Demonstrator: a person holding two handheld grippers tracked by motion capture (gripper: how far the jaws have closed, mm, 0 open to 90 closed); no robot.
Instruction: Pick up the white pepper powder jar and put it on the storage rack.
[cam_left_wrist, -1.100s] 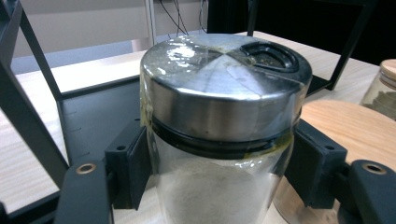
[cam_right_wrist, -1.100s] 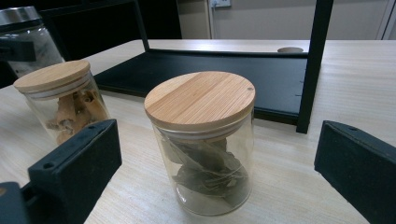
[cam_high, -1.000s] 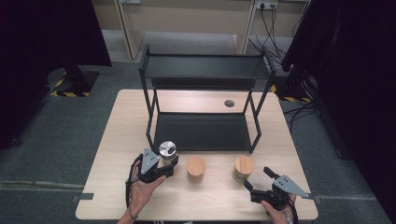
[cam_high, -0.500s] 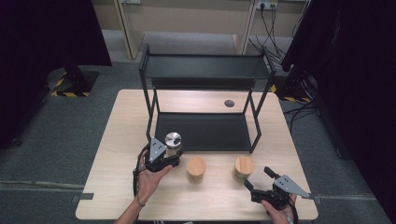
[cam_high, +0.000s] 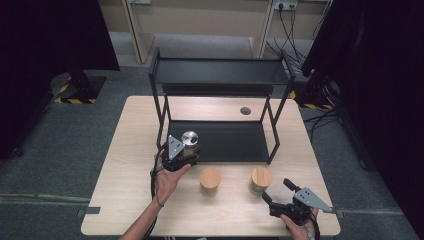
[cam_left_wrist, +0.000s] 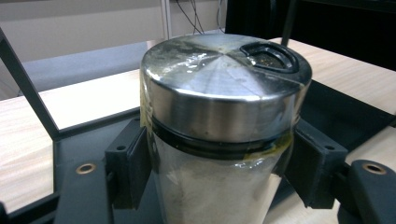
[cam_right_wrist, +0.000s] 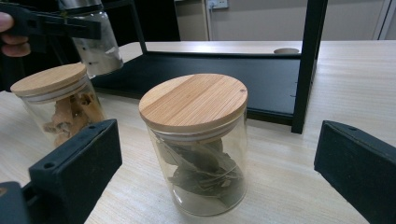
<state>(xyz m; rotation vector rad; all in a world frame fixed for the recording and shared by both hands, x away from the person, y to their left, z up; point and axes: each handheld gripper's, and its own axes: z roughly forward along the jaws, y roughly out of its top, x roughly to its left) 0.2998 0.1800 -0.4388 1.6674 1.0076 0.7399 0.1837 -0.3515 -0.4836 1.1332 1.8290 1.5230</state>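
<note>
While the left hand-held gripper (cam_high: 186, 154) carries the steel-lidded jar (cam_high: 190, 140) at the front left corner of the black shelf rack (cam_high: 220, 75), its jaws are closed on the glass body just below the metal lid (cam_left_wrist: 219, 74), one pad on each side, as the left gripper view shows. The jar is lifted clear of the bench (cam_high: 130, 150), upright, just over the front edge of the rack's lower tray (cam_high: 235, 145).

To finish this placement well, I would keep the jar upright and move it forward between the left front post (cam_high: 161, 125) and the open middle of the tray, low enough to clear the upper shelf. It should touch the tray flat before the jaws let go, since glass held high under a heavy lid could tip if dropped.

The right hand-held gripper (cam_high: 280, 196) rests near the front right of the bench with its jaws wide apart and holding nothing, aimed at the right wooden-lidded jar (cam_right_wrist: 196, 140). The left wooden-lidded jar (cam_high: 210, 181) stands beside it, well apart from the rack.
</note>
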